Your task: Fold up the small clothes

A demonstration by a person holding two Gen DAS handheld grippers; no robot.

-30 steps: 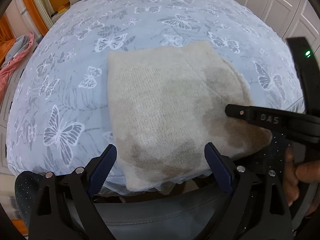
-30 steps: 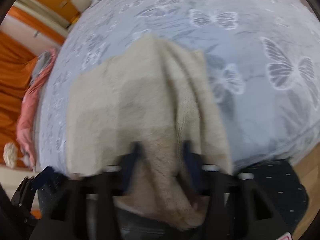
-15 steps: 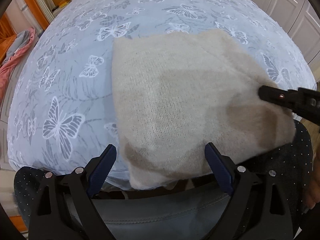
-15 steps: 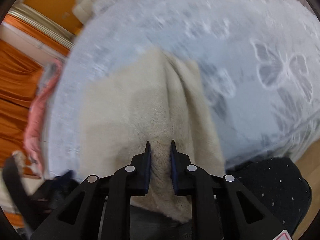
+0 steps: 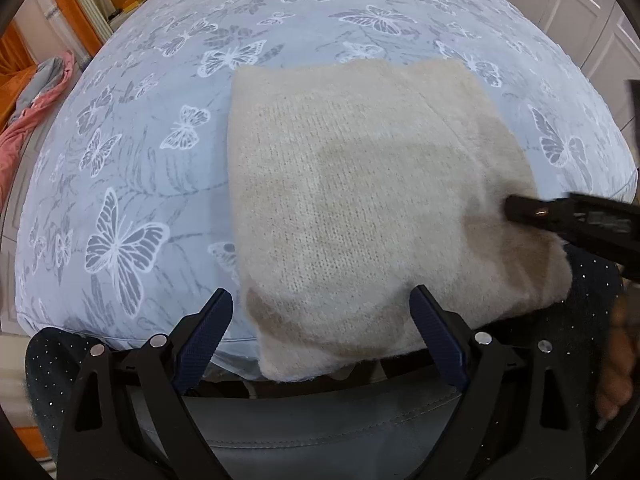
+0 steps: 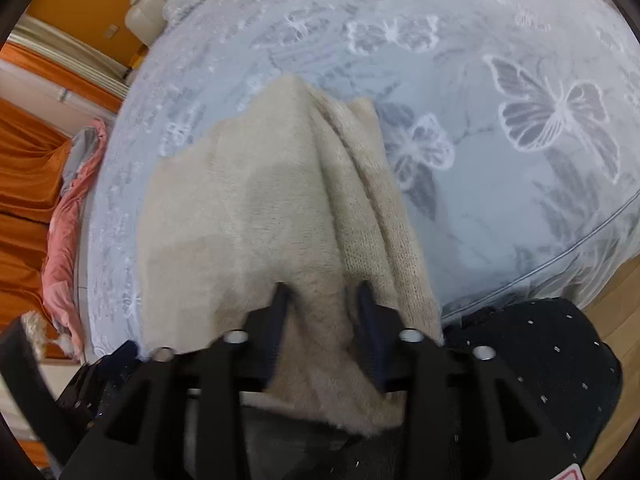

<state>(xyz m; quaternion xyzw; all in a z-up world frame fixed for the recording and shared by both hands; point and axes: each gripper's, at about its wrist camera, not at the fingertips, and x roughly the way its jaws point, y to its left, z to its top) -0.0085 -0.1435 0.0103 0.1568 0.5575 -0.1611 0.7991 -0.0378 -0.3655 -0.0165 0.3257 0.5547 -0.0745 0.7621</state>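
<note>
Left tool (image 5: 320,324) gaped wide, empty; right tool (image 6: 322,320), part-open, straddled a ridge of the cream knitted garment (image 5: 360,208) on the butterfly-print bed (image 5: 120,184); orange curtains (image 6: 24,184) behind.

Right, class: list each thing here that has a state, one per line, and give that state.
Sweater: folded, lying on the bed, near edge overhanging.
Left claw: open, holding nothing.
Right claw: partly open, straddling a sweater fold.
Bedspread: spread smooth.
Pink cloth: crumpled beside the bed.
</note>
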